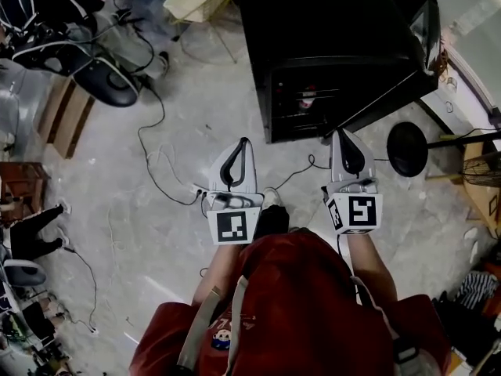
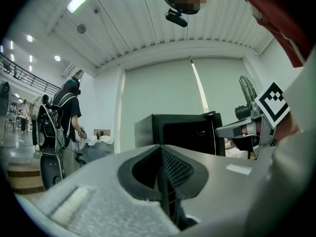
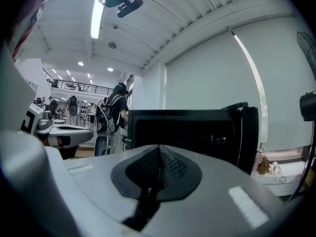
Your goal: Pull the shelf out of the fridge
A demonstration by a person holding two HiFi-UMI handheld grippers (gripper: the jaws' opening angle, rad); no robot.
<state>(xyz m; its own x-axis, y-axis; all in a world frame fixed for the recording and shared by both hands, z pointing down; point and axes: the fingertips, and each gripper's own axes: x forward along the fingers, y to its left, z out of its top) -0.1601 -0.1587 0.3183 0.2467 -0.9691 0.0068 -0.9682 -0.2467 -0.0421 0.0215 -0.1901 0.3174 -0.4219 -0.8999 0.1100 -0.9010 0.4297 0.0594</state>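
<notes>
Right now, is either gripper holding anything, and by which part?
Nothing is held: the left gripper and the right gripper are both shut and empty, short of the open fridge.

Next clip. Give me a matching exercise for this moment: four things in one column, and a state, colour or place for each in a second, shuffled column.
Things:
1. fridge door
2. right claw
3. round black base
4. person's top

States, colours, places:
a. red
b. shut, with nothing in it
c. swung open
d. lies flat at the right side of the head view

Pairs: 1-c, 2-b, 3-d, 4-a
</notes>
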